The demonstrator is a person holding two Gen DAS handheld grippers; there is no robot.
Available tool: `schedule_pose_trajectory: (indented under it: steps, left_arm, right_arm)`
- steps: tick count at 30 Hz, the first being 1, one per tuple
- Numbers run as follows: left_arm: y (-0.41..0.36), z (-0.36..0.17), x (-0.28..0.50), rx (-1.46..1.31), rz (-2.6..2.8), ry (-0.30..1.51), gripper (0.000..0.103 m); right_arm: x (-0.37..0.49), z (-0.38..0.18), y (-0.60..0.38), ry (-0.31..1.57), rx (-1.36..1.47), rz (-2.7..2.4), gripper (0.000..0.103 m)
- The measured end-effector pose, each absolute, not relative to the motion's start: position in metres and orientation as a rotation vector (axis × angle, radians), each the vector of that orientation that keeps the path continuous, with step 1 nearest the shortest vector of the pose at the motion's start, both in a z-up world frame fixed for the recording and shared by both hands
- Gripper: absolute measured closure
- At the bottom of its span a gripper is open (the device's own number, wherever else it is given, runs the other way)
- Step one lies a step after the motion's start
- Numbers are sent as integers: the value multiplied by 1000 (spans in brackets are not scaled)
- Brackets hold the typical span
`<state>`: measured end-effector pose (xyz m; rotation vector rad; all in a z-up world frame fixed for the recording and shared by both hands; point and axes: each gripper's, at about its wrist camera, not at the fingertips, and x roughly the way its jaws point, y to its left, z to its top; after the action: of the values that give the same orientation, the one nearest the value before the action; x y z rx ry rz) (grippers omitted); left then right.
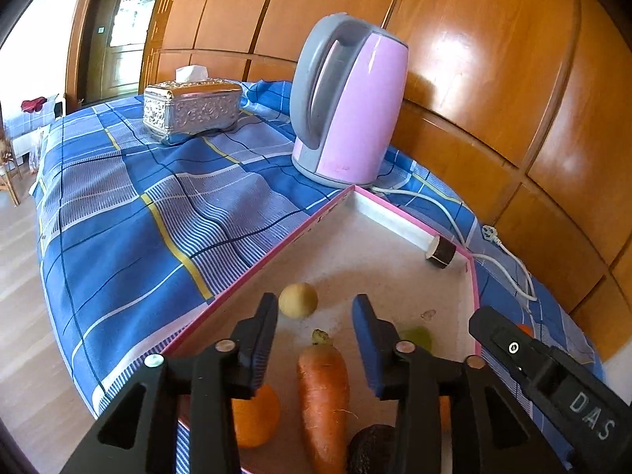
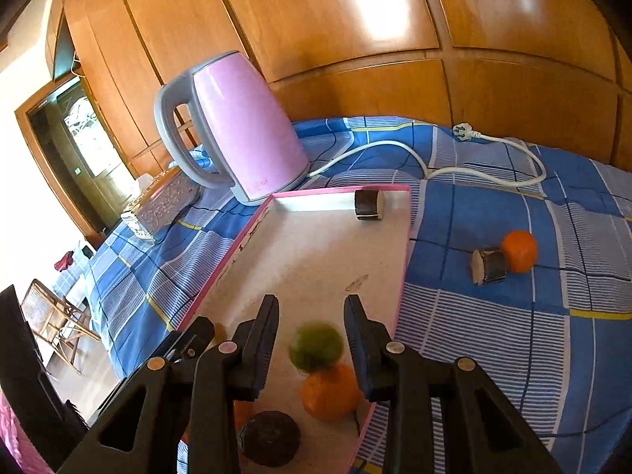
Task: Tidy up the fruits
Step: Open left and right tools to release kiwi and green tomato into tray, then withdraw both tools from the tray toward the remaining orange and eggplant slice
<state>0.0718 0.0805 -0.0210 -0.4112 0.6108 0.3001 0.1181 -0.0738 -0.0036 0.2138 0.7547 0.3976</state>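
Note:
A white tray with a pink rim (image 1: 252, 272) (image 2: 402, 276) lies on the blue checked cloth. My left gripper (image 1: 316, 302) hangs open over it, and a carrot (image 1: 324, 391) lies on the tray floor below the gap, untouched. Around it sit a pale yellow round fruit (image 1: 298, 300), an orange (image 1: 256, 418), a green fruit (image 1: 414, 337) and a dark rough fruit (image 1: 371, 450). My right gripper (image 2: 312, 302) is open too. The blurred green fruit (image 2: 316, 345) shows between its fingers without touching the pads, above an orange (image 2: 330, 391). A second orange (image 2: 519, 251) lies outside on the cloth.
A pink kettle (image 1: 347, 106) stands just behind the tray, its white cord (image 2: 454, 170) trailing over the cloth. A silver tissue box (image 1: 191, 110) sits further back. One dark cylinder (image 2: 369, 205) lies in the tray's far corner, another (image 2: 489, 266) on the cloth. A wooden wall runs behind.

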Motion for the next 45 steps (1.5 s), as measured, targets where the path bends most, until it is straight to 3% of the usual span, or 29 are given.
schedule_pose_trajectory:
  steps: [4, 10, 17, 22, 45]
  left_arm:
    - [81, -22, 71, -411, 311, 609, 49]
    - [76, -20, 71, -388, 302, 602, 43]
    - [66, -16, 69, -350, 266, 581, 42]
    - [60, -12, 65, -330, 260, 558, 32]
    - [22, -8, 62, -197, 124, 550, 32]
  right_arm:
    - [116, -7, -79, 759, 233, 385, 67]
    - [105, -10, -87, 759, 237, 361, 67]
    - [90, -5, -101, 738, 213, 318, 67]
    - [81, -1, -109, 714, 182, 291, 65]
    - [63, -21, -170, 722, 133, 127, 65]
